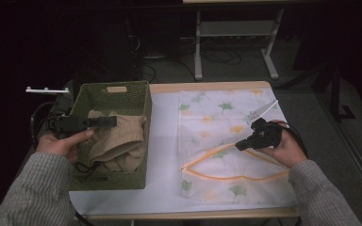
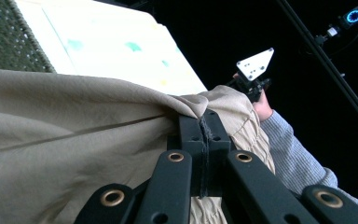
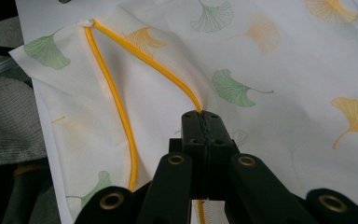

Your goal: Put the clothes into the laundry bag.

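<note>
Left gripper (image 1: 107, 121) pinching a fold of beige cloth (image 1: 118, 141), jaws pressed together on it, above the green basket (image 1: 115, 92) at the table's (image 1: 162, 155) left edge. Right gripper (image 1: 241, 145) clamped on the yellow-trimmed opening of the leaf-print mesh bag (image 1: 221, 117), lying flat across the table's right half, rim lifted slightly

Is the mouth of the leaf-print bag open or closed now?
Open. The right gripper pinches the upper orange edge of the laundry bag and lifts it apart from the lower edge.
</note>
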A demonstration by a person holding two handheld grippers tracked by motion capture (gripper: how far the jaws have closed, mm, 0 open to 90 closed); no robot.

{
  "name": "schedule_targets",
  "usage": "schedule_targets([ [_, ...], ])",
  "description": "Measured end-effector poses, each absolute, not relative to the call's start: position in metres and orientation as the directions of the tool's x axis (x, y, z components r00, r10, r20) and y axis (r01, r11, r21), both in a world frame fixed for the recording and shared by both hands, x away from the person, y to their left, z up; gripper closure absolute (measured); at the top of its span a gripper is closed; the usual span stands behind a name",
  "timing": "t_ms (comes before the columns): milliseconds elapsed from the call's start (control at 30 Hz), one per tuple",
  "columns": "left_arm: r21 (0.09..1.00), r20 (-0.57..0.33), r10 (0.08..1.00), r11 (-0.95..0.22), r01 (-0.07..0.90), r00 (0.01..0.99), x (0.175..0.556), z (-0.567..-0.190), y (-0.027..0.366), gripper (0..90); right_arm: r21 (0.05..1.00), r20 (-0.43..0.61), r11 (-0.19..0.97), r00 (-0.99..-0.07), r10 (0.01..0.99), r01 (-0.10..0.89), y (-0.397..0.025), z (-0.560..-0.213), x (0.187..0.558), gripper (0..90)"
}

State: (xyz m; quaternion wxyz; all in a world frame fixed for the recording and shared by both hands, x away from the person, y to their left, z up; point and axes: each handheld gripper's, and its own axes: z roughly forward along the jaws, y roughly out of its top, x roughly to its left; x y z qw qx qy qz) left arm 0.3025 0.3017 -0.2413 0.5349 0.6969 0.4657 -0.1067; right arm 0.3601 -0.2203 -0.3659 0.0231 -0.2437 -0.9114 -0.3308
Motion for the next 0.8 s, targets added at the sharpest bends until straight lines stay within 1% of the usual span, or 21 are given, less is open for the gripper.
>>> schedule_targets([
  [467,0.659,-0.634,0.511,-0.037,0.752,0.580,0.307,-0.233,0.279,89.9,0.589,0.207,0.661,-0.878,0.432,0.464,-0.220,-0.366,0.362,89.2],
  [800,0.669,-0.626,0.474,-0.081,0.738,0.619,0.309,-0.224,0.253,90.0,0.588,0.207,0.662,-0.878,0.432,0.465,-0.218,-0.362,0.363,89.2],
])
